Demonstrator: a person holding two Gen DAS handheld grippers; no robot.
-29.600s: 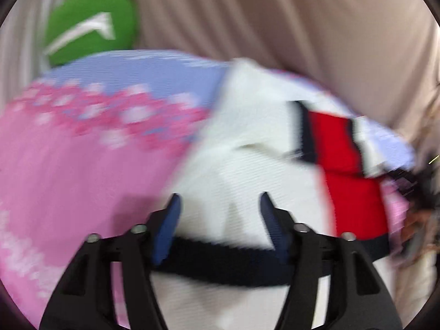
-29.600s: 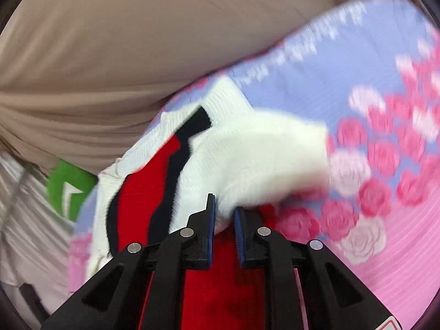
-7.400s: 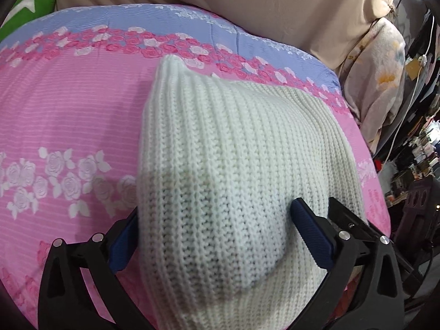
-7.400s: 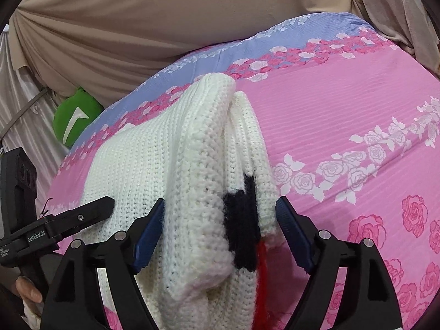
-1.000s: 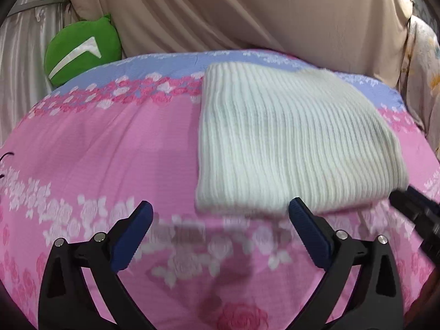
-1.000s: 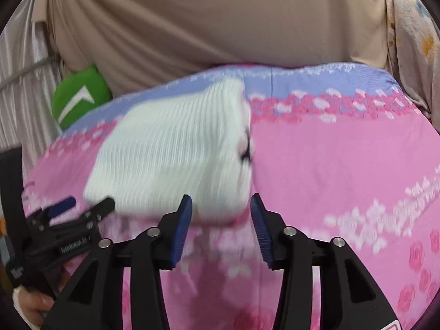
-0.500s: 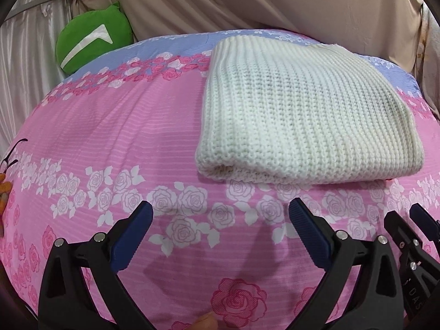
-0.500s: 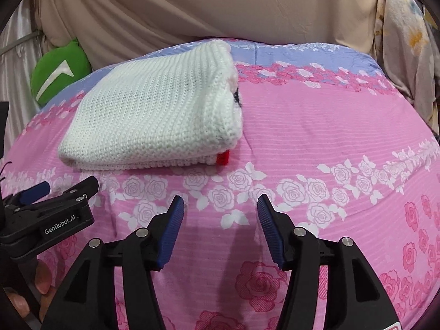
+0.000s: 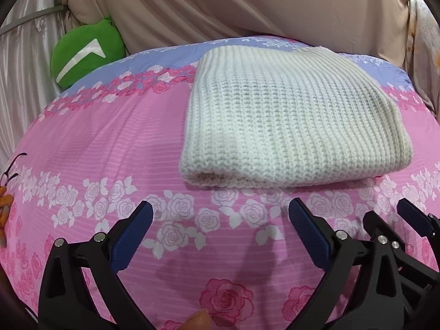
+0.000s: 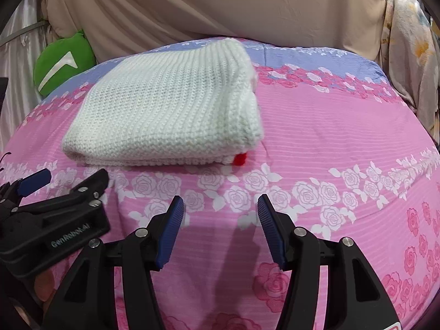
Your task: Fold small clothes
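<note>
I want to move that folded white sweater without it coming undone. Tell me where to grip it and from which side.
Grip the folded white sweater at its thick rounded fold, the near edge facing both grippers. Come in low from the near side, one jaw under the stack, one on top. The layers are joined there; the right end, where red peeks out, looks loose and would likely splay.

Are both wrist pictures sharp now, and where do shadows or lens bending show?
Left wrist view: sharp; the folded white sweater shows clear knit rows, and the left gripper throws soft shadows on the pink bedsheet between its open fingers. Right wrist view: also sharp; the right gripper casts similar shadows. Both views: the fisheye lens bulges the bed into a dome, with dark corners.
</note>
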